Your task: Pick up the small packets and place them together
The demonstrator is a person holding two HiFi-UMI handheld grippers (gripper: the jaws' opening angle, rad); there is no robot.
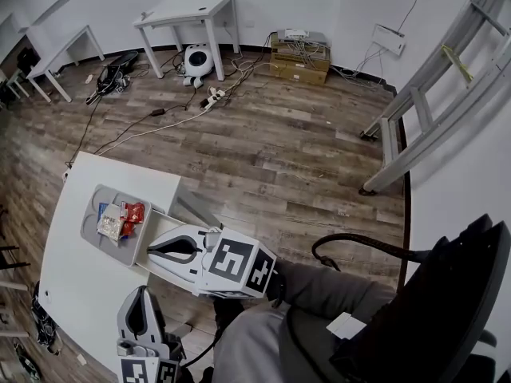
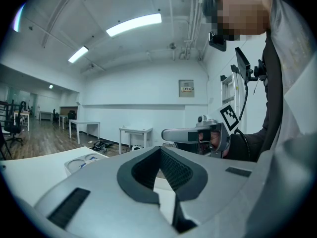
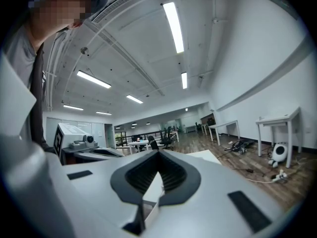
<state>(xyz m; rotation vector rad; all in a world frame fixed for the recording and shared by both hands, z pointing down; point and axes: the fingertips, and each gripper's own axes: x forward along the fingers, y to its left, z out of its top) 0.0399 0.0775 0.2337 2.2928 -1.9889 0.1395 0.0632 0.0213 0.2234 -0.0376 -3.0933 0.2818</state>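
Over the table (image 1: 84,294) and its tray (image 1: 96,195), my left gripper (image 1: 141,291) and right gripper (image 1: 153,250) are both clenched on nothing, the packets (image 1: 120,218) lie together in the tray, so I judge the gathering done, and the next move needs only 2 calm withdrawals.

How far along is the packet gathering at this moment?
Done, it seems: the packets lie bunched in the gray tray on the white table. In hand: nothing; the left gripper and right gripper are both shut and empty. Left: no stray packet shows, so probably nothing.
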